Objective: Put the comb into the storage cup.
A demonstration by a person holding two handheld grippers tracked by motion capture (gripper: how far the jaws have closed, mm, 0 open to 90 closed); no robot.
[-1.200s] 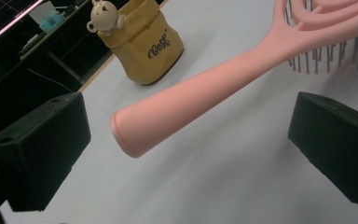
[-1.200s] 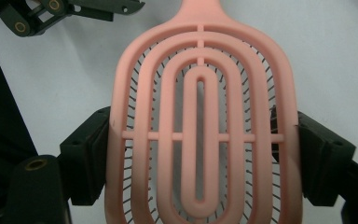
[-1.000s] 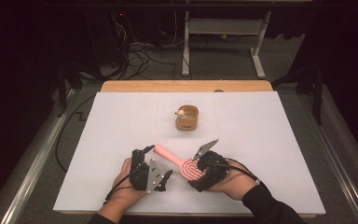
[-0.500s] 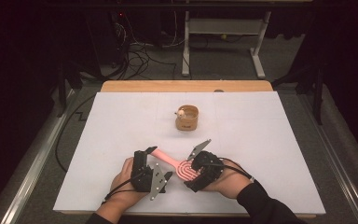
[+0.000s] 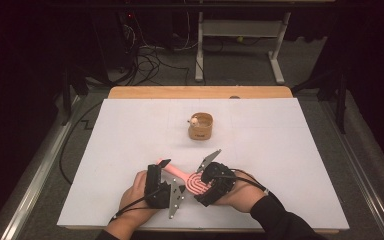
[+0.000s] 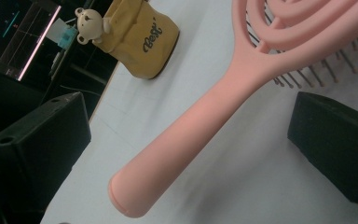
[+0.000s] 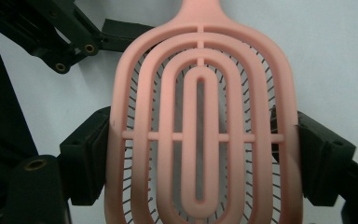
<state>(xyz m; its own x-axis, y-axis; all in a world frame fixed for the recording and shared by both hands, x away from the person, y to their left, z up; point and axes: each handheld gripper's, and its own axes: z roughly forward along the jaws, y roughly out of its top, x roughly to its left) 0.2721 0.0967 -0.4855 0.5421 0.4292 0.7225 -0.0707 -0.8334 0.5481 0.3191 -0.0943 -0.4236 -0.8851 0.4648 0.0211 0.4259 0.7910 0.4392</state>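
A pink hairbrush (image 5: 192,183) lies low over the white table near its front edge, bristles down. My right gripper (image 5: 199,184) is shut on the brush's oval head (image 7: 198,140), and its pads (image 7: 87,158) press both sides of it. The handle (image 6: 205,116) points left into my left gripper (image 5: 167,170), which stands open. In the left gripper view the black jaws sit on either side of the handle without touching it. Both hands rest close together.
A small yellow-brown cup (image 5: 200,126) with a little bear figure on its rim (image 6: 89,21) stands at the table's middle. Beyond the table's wooden far edge (image 5: 200,92) are desk legs and cables on the floor.
My right gripper has shifted a little to the left with the hairbrush, bringing the handle further between the left jaws. The left hand has stayed put.
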